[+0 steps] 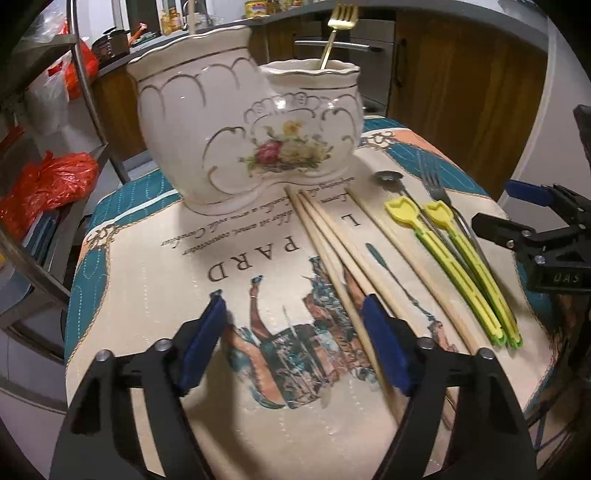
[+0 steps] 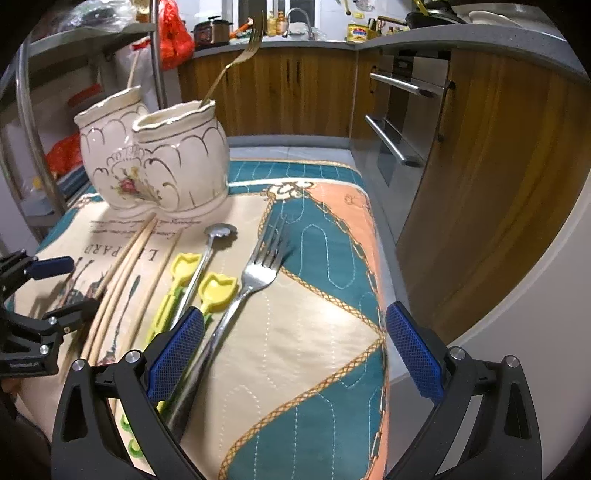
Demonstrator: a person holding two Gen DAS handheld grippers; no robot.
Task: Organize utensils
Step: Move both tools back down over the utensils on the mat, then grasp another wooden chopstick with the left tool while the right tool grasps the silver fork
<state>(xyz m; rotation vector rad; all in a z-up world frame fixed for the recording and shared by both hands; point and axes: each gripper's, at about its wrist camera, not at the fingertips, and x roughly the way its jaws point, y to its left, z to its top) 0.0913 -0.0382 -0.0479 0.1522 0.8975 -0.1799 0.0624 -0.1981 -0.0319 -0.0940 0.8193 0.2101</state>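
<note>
Left gripper [image 1: 291, 347]: blue pads apart, nothing clamped. The near ends of the wooden chopsticks [image 1: 332, 254] run just inside and under its right-hand finger [image 1: 384, 350]; whether the pad touches them can't be told. Between the fingers lies only the printed cloth [image 1: 147, 295]. Ahead of the fingertips the chopsticks, three in a bunch plus one more to the right, angle away toward the white ceramic utensil holder [image 1: 207, 122]. It is a double pot, floral print, upright on the cloth, and the far tips of the sticks lie just at its base. A gold fork [image 1: 334, 33] stands in the smaller pot, tines up. Right of the left gripper's fingers: two yellow-green plastic picks [image 1: 461, 266] lying side by side, with a thin metal spoon [image 1: 388, 179] and a silver fork [image 1: 437, 192] beside them.

Right gripper [image 2: 295, 350]: pads wide apart, empty, nothing pressed. The silver fork's handle passes just inside its left-hand finger [image 2: 173, 354], tines pointing away. The yellow picks and spoon sit just left of that finger, chopsticks further left. The holder stands far ahead and left of the fingertips, with one chopstick standing in its rear pot. Wooden cabinets [image 2: 295, 92] lie beyond the table edge.
</note>
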